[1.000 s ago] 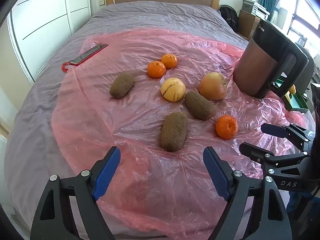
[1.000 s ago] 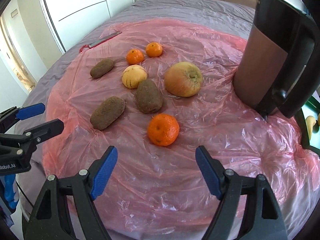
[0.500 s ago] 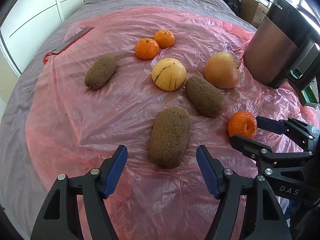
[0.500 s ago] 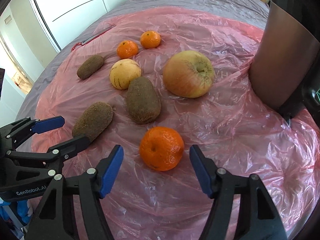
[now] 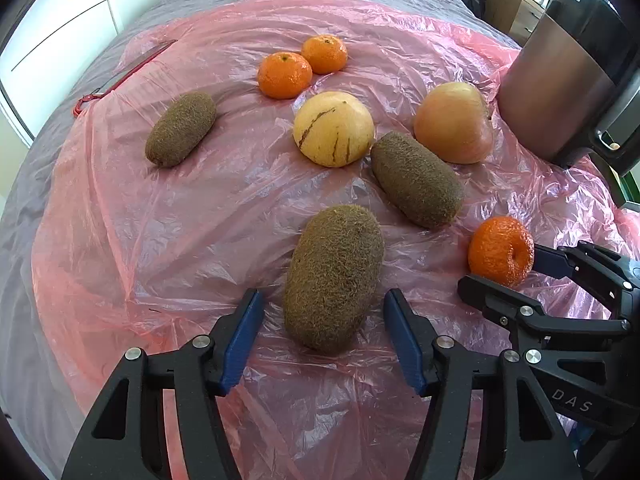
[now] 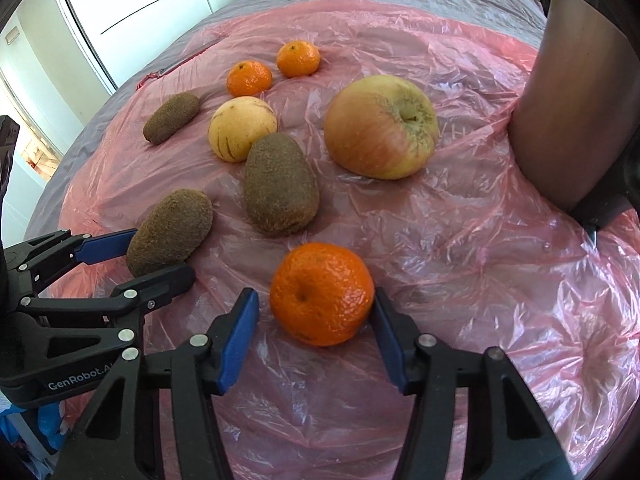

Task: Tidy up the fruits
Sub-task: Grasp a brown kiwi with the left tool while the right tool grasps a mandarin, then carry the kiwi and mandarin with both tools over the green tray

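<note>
Fruits lie on a pink plastic sheet (image 5: 160,240) over a bed. My left gripper (image 5: 324,312) is open, its jaws on either side of the nearest kiwi (image 5: 334,276), not touching. My right gripper (image 6: 316,312) is open around a tangerine (image 6: 322,294); its right pad is at the fruit's skin. The left wrist view also shows this tangerine (image 5: 500,250), a second kiwi (image 5: 416,178), a third kiwi (image 5: 180,128), a yellow striped melon (image 5: 334,128), an apple (image 5: 454,122) and two tangerines (image 5: 284,75) (image 5: 325,54).
A dark metal kettle (image 5: 576,76) stands at the right, close behind the apple. A red-handled knife (image 5: 124,76) lies at the sheet's far left edge. White wardrobe doors (image 6: 140,4) stand to the left of the bed.
Both grippers have moved forward and down. The left one now straddles the nearest kiwi and the right one straddles the near tangerine. The jaws have narrowed slightly.
</note>
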`<state>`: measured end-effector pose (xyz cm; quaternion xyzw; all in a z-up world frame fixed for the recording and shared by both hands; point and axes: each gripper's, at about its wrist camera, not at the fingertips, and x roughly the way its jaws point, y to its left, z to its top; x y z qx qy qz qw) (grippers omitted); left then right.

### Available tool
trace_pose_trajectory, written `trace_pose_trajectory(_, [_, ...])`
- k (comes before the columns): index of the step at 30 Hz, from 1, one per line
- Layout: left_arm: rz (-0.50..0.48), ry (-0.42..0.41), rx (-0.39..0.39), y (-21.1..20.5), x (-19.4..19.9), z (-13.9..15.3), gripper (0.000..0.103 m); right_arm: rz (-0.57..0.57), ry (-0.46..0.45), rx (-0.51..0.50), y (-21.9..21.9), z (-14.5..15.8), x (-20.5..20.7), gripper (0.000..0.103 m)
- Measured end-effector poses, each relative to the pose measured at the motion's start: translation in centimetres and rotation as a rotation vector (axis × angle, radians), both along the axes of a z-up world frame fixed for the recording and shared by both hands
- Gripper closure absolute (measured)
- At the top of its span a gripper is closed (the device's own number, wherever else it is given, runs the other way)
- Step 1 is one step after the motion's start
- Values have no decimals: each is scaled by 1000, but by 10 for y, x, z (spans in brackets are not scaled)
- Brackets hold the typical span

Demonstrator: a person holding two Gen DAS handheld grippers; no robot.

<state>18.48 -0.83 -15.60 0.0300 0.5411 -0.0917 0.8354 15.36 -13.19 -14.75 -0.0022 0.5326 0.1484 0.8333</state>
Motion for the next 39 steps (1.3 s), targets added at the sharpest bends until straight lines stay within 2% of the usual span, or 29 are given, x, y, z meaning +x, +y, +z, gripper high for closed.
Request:
trace_pose_trajectory(3, [6,9,-9,0,3,-3,53,3,4,0,-1,-2,1,62])
trace_pose_trajectory(5, [1,16,-18,0,5,-4,60,2,7,1,-3,-4,2,72])
trace_pose_trajectory(7, [-4,22,-27,-1,6,-4,65,0,11,5,-4,-5,3,78])
trace_pose_trajectory(14, [8,14,-53,2,5,-2,66,8,11,31,-9,-3,0,81])
trace_pose_trajectory(21, [35,-21,-62,5,-8,15,66,11,-12,58,-14,13,-11,82])
trace_pose_trajectory(29, [48,-92,-70,4,-36,53,66,14,-74,68,-25,50,-37,82])
trace_pose_trajectory(39, [-42,-156,-109,-47,-88,112,66,-52,-159,80,-68,99,-85,82])
